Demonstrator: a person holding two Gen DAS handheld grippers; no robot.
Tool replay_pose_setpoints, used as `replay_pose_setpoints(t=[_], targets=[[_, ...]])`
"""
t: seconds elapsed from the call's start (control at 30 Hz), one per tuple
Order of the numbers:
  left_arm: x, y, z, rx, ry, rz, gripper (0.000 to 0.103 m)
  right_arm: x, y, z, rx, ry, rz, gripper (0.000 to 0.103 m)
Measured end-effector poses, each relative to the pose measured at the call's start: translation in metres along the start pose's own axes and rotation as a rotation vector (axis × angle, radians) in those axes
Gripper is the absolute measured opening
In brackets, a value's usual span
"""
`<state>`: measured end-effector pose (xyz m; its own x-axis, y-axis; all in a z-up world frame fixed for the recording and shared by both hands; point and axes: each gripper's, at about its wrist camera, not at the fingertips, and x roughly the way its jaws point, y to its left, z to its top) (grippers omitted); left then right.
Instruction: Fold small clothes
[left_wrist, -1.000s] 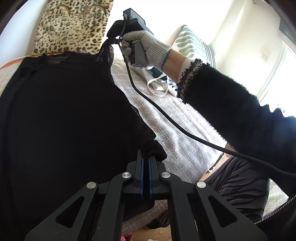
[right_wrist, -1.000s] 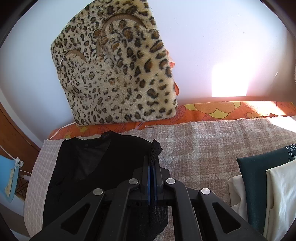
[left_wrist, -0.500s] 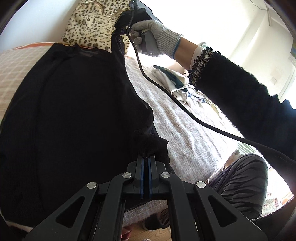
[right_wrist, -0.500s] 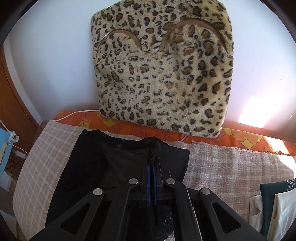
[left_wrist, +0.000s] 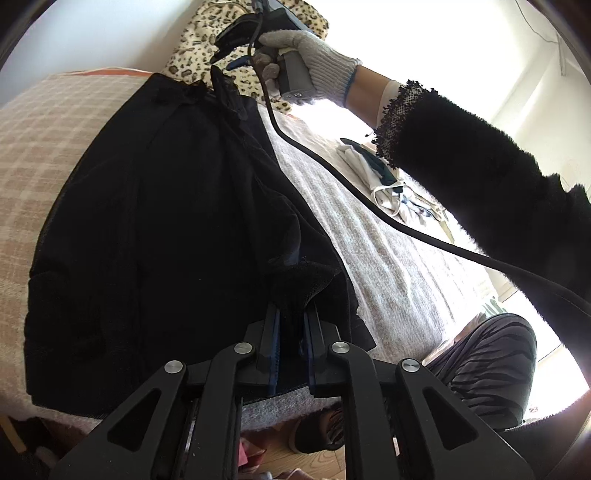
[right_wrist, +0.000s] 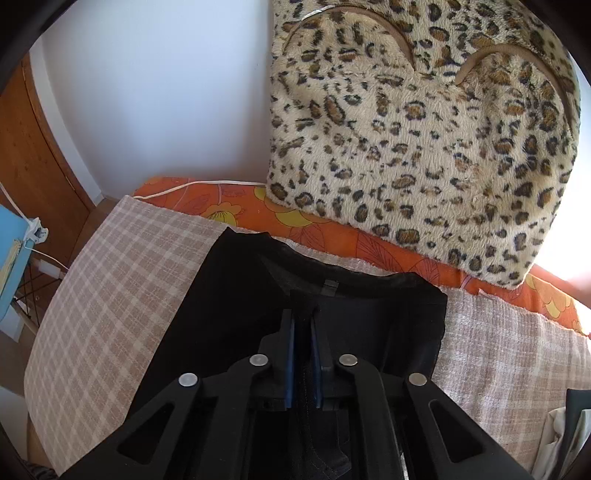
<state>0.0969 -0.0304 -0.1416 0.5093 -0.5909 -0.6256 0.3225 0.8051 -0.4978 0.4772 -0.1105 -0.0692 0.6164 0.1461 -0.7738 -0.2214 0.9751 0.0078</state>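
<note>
Black, thin fabric fills most of both views: the black garment (left_wrist: 155, 229) lies spread on the bed (left_wrist: 388, 266), over a checked cover (right_wrist: 110, 295), its neckline towards the far end by the leopard-print cushion (right_wrist: 424, 147).

We carry the left hand-held gripper (left_wrist: 291, 328) at the near right edge of the cloth. Its jaws stand slightly apart with a bunch of fabric between them, so the hold looks loose; we judge this is either a grip about to close or one being let go, and we cannot tell which.

Our right hand-held gripper (right_wrist: 303, 332) sits at the far right corner, near the collar. Its jaws also show a narrow gap, with dark cloth between them; from the left wrist view a strip of the garment rises towards it, so it seems to have some purchase.

We take both points along the same side edge because that lets the right side travel over as one straight flap. A pile of other clothes (left_wrist: 384, 181) waits further right on the bed, well apart from the fold.
</note>
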Motion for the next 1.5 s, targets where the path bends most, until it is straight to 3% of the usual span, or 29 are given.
replay_pose_setpoints(t=[0.03, 0.23, 0.4, 0.53, 0.57, 0.67, 0.73, 0.83, 0.9, 0.93, 1.13, 1.17, 1.2, 1.23, 1.3, 1.5], targets=[[-0.004, 0.003, 0.000, -0.001, -0.007, 0.009, 0.018, -0.006, 0.001, 0.000, 0.012, -0.019, 0.027, 0.043], [-0.025, 0.002, 0.003, 0.061, -0.031, 0.026, 0.020, -0.048, -0.005, -0.024, -0.028, -0.052, 0.043, 0.041], [-0.020, -0.012, 0.006, 0.133, -0.014, 0.042, 0.043, -0.073, -0.030, -0.069, -0.001, -0.039, 0.063, 0.041], [-0.011, -0.017, 0.012, 0.153, -0.005, 0.068, 0.047, -0.075, -0.044, -0.095, 0.020, -0.008, 0.063, 0.041], [-0.009, -0.016, 0.012, 0.159, -0.002, 0.082, 0.053, -0.074, -0.046, -0.098, 0.022, -0.001, 0.062, 0.041], [0.002, -0.006, 0.013, 0.126, 0.042, 0.098, 0.054, -0.070, -0.048, -0.103, 0.025, 0.014, 0.069, 0.042], [0.005, 0.002, 0.011, 0.094, 0.060, 0.086, 0.053, -0.061, -0.046, -0.103, 0.031, 0.031, 0.078, 0.042], [0.003, 0.010, 0.008, 0.067, 0.059, 0.080, 0.043, -0.040, -0.036, -0.102, 0.010, 0.071, 0.063, 0.042], [0.001, 0.013, 0.006, 0.061, 0.056, 0.076, 0.014, -0.025, -0.029, -0.101, -0.005, 0.104, 0.060, 0.042], [0.001, 0.014, 0.006, 0.064, 0.055, 0.079, 0.012, -0.019, -0.026, -0.101, -0.012, 0.116, 0.054, 0.042], [0.000, 0.011, 0.006, 0.074, 0.040, 0.060, 0.006, 0.009, -0.010, -0.102, -0.022, 0.207, -0.027, 0.041], [-0.001, 0.011, 0.006, 0.074, 0.038, 0.058, 0.005, 0.009, -0.008, -0.102, -0.027, 0.208, -0.038, 0.035], [-0.002, 0.011, 0.006, 0.072, 0.033, 0.055, 0.004, 0.009, -0.007, -0.102, -0.032, 0.206, -0.042, 0.019], [-0.004, 0.010, 0.006, 0.070, 0.027, 0.049, 0.004, 0.008, -0.007, -0.102, -0.033, 0.207, -0.046, 0.013], [-0.011, 0.011, 0.006, 0.060, 0.010, 0.039, 0.004, 0.006, -0.006, -0.099, -0.027, 0.204, -0.049, 0.008], [-0.031, 0.016, 0.002, 0.055, -0.028, 0.057, 0.003, -0.002, 0.010, -0.087, -0.065, 0.194, -0.057, 0.007]])
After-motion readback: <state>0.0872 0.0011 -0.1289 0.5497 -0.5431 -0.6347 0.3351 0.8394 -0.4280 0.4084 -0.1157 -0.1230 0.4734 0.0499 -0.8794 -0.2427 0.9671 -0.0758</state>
